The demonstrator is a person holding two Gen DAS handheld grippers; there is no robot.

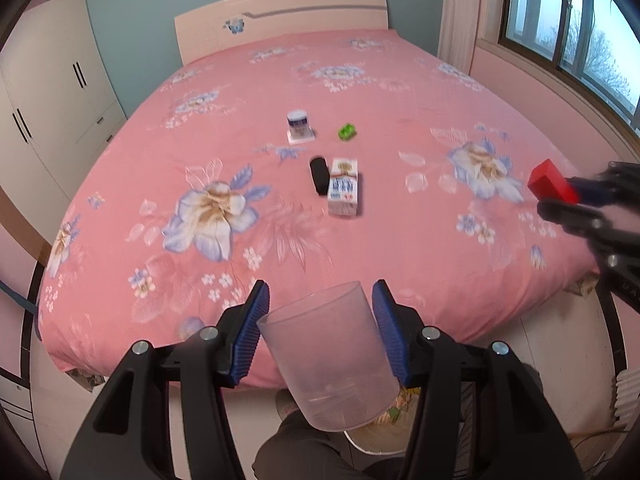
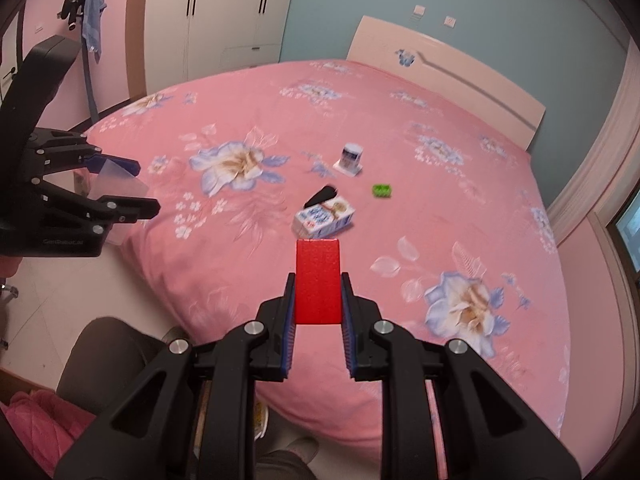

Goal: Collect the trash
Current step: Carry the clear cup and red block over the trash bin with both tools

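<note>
Here the left gripper clamps a clear plastic cup slantwise; the right gripper, beside it, pinches a red block, which could slip off those thin pads.

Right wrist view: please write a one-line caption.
Right gripper holds a red block above the pink bed.

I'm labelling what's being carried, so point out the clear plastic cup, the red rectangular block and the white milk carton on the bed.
clear plastic cup [image 1: 332,360], left wrist view, on its side wall.
red rectangular block [image 2: 318,280], right wrist view, on its top face.
white milk carton [image 1: 343,190], left wrist view, on its printed upper face.
</note>
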